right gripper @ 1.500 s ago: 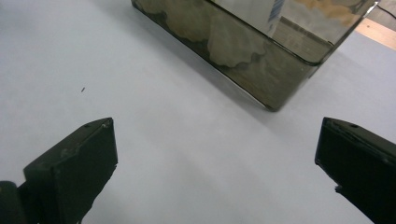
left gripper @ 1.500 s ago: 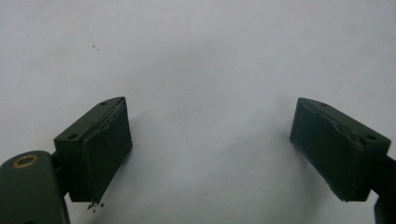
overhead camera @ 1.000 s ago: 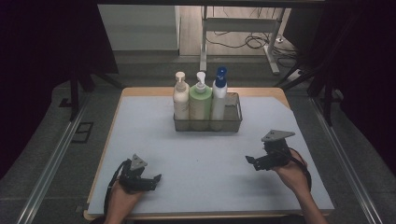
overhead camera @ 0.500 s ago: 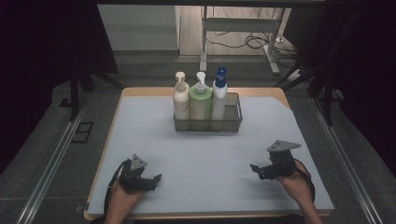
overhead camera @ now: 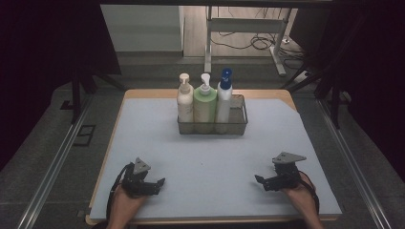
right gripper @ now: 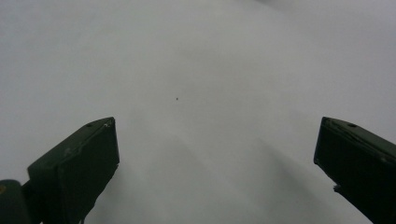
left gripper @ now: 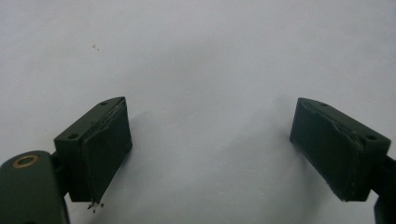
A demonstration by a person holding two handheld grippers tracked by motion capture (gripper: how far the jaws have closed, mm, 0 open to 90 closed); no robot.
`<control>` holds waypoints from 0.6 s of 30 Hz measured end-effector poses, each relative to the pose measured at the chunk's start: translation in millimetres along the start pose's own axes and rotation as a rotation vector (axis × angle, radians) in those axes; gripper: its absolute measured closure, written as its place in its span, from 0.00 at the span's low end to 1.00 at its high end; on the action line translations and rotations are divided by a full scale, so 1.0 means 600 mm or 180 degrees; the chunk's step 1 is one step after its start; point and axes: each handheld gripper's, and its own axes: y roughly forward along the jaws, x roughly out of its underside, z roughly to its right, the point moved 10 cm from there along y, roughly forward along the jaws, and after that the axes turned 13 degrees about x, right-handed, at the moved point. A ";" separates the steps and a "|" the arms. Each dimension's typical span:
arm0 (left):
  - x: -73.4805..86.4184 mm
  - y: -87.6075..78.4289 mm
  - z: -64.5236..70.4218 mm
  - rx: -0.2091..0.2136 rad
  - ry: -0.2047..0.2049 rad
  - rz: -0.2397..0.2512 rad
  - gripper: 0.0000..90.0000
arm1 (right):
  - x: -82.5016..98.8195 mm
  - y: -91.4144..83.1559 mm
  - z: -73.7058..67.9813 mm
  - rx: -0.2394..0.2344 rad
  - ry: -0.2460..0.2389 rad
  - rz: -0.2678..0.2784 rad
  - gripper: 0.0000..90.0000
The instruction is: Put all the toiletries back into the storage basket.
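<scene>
Resting apart on the mat — left gripper, right gripper.

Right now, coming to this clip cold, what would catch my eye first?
Three pump bottles stand in a row in a wire basket at the far middle of the table: a cream bottle on the left, a green bottle in the middle, and a white bottle with a blue top on the right. Near the front edge, the left tool and right tool rest open on the pale mat, holding nothing.
</scene>
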 end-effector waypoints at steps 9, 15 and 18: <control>0.000 0.000 0.000 0.0001 0.0007 -0.0001 0.13 | 0.021 0.015 -0.005 -0.0015 -0.0023 -0.0132 0.00; 0.000 0.000 0.000 -0.0003 0.0007 -0.0003 0.13 | 0.022 0.016 -0.005 -0.0018 -0.0014 -0.0137 0.00; 0.000 0.000 0.000 -0.0003 0.0005 -0.0011 0.13 | 0.023 0.016 -0.005 -0.0020 -0.0018 -0.0137 0.00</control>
